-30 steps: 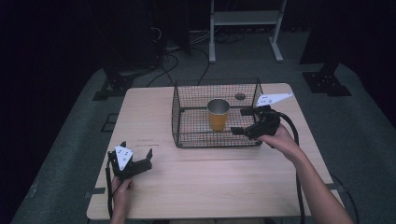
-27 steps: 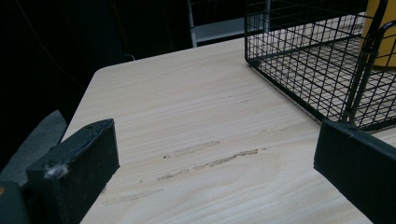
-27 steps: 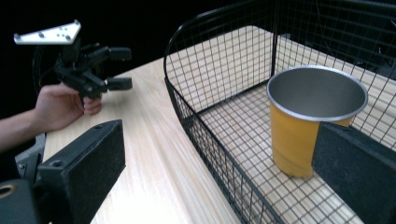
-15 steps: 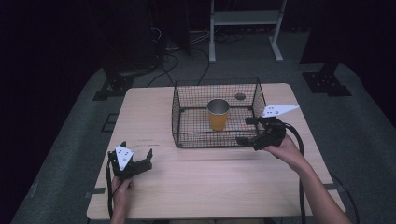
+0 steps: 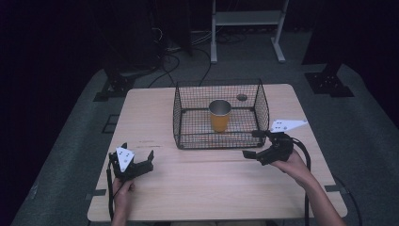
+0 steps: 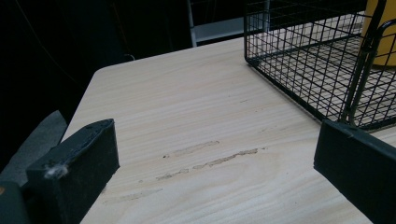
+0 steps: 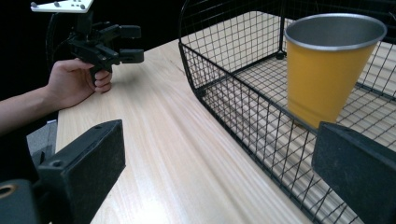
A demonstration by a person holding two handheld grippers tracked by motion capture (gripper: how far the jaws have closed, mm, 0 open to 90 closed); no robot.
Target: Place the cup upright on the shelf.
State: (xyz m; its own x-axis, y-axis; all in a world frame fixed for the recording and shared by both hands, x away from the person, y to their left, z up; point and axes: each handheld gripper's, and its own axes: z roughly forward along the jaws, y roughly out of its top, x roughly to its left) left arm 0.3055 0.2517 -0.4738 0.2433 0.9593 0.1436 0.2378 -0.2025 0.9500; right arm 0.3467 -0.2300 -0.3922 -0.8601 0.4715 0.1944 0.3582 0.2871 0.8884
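Note:
An orange cup (image 5: 220, 115) with a metal inside stands upright in the black wire basket (image 5: 188, 115) at the table's middle. My right gripper (image 5: 250, 143) is open just outside the basket's front right corner, jaws pointing left along its front wall. In the right gripper view the cup (image 7: 327, 70) stands behind the basket mesh (image 7: 224, 107), and nothing lies between the gripper's (image 7: 219, 158) jaws. My left gripper (image 5: 137, 151) is open and empty over the table's front left. It (image 6: 215, 140) faces the basket's corner (image 6: 303, 70), with the cup's edge (image 6: 380, 28) behind.
The wooden table (image 5: 197, 188) has a small round hole (image 5: 242, 97) behind the basket. A white shelf frame (image 5: 244, 19) and cables stand on the dark floor beyond. In the right gripper view, the left hand (image 7: 77, 81) holds the other gripper (image 7: 134, 44).
My right gripper has drawn back from the basket's right rim toward the near edge of the table, away from the cup. The left gripper has stayed put.

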